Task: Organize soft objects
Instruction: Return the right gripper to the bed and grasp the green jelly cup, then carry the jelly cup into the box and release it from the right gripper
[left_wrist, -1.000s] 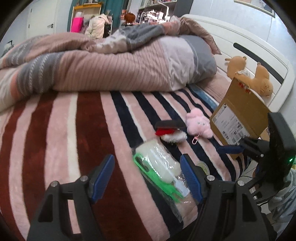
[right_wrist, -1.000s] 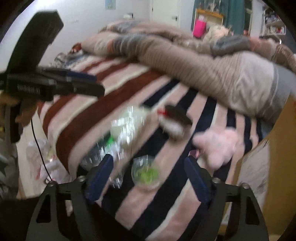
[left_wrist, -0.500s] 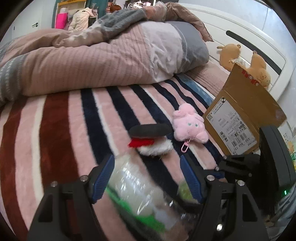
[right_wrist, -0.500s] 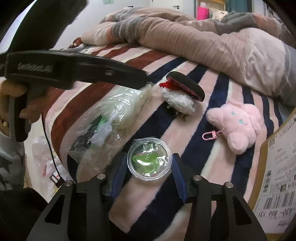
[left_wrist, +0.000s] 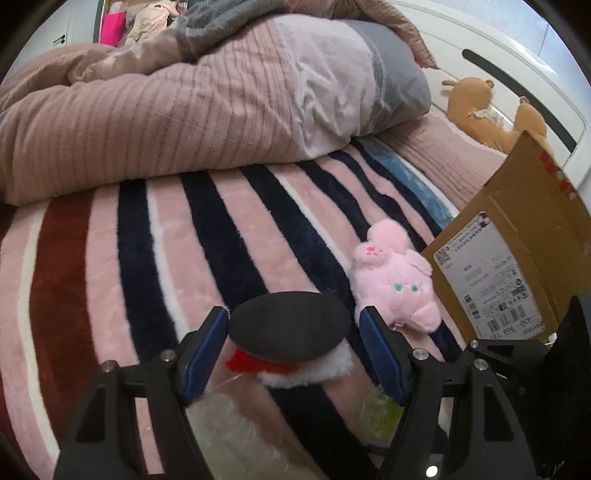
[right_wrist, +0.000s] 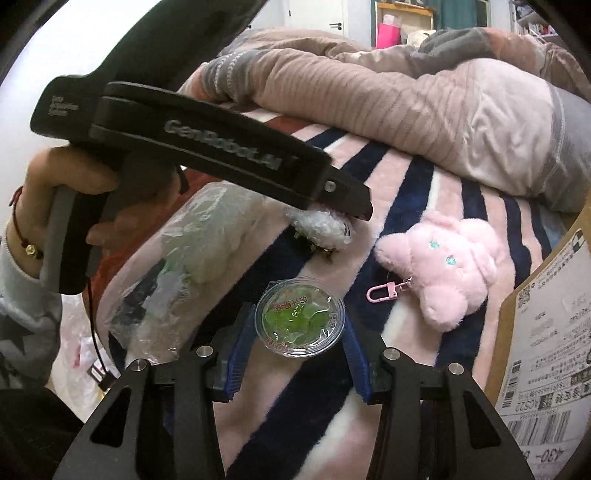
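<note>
Tools working over the striped bed (left_wrist: 110, 258): left tool (left_wrist: 291, 347) is gaping wide, straddling a black-capped plush (left_wrist: 290, 334) without pressing it; right tool (right_wrist: 299, 341) is gripping a clear jelly cup (right_wrist: 300, 317) lying beside the pink plush (right_wrist: 443, 266).

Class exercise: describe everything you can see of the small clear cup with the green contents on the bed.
The cup is small, round, of clear plastic, sealed by a film lid with red print; green jelly-like lumps show through. It lies on the striped blanket, lid facing the camera, between the right gripper's blue pads, which stand close at both sides; whether they press it cannot be told. The crinkled plastic bag is to its left, the pink plush and its clip to its right; neither touches it.
</note>
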